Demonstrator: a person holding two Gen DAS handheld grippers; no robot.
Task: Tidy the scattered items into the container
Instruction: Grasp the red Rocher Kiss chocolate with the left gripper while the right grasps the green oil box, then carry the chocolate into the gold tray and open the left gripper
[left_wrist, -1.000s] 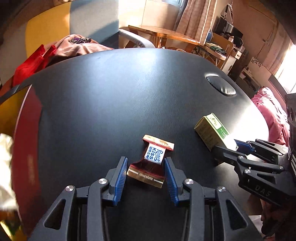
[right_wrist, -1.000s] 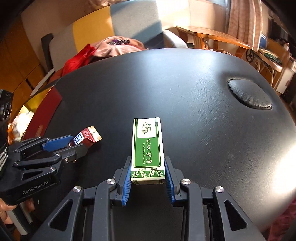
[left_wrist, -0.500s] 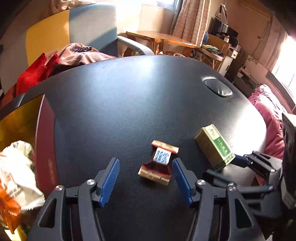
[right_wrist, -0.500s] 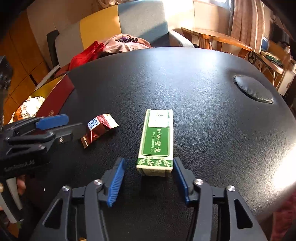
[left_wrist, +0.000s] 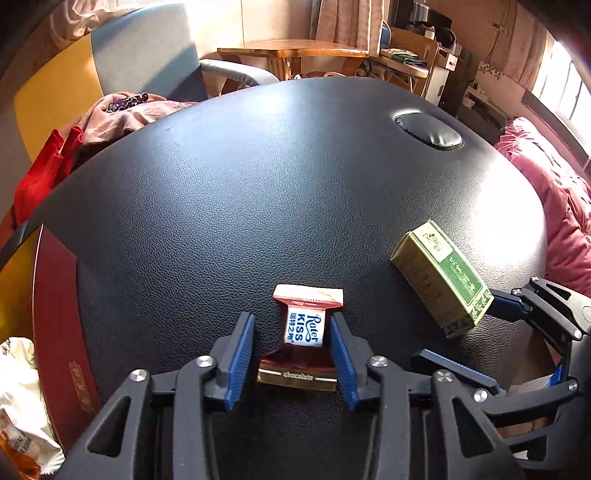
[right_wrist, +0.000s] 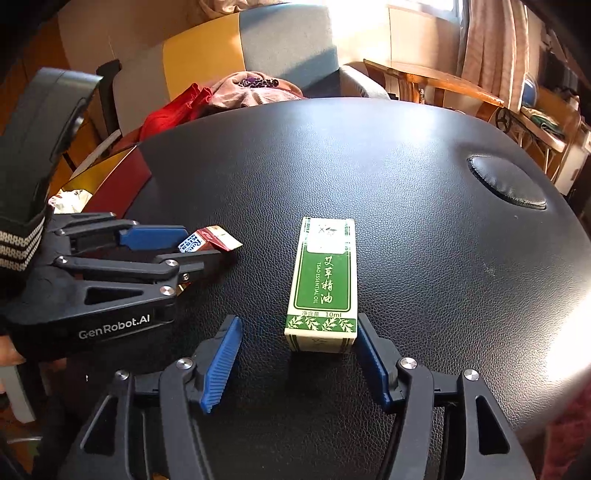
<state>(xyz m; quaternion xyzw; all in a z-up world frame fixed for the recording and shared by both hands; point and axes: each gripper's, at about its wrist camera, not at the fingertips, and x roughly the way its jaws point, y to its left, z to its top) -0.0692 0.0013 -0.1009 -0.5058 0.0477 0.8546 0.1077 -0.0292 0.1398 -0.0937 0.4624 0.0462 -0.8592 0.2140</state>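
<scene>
A red and gold chocolate candy (left_wrist: 303, 334) lies on the black padded table (left_wrist: 258, 192). My left gripper (left_wrist: 291, 345) is open, its blue pads either side of the candy; the right pad touches the wrapper, the left stands apart. A green and white essential oil box (right_wrist: 323, 284) lies flat on the table. My right gripper (right_wrist: 297, 354) is open around the box's near end, the right pad close against it, the left well apart. The box also shows in the left wrist view (left_wrist: 441, 282). The candy also shows in the right wrist view (right_wrist: 210, 238).
A red box container (left_wrist: 55, 314) with snack bags (left_wrist: 18, 406) inside sits off the table's left edge. A round dimple (left_wrist: 428, 131) marks the far right of the table. Clothes (left_wrist: 122, 114) lie on a chair behind. A pink blanket (left_wrist: 554, 206) is to the right.
Both grippers opened and drew back half a second ago. Now both have come forward again around their items, the left narrower around the candy, the right still wide around the box.
</scene>
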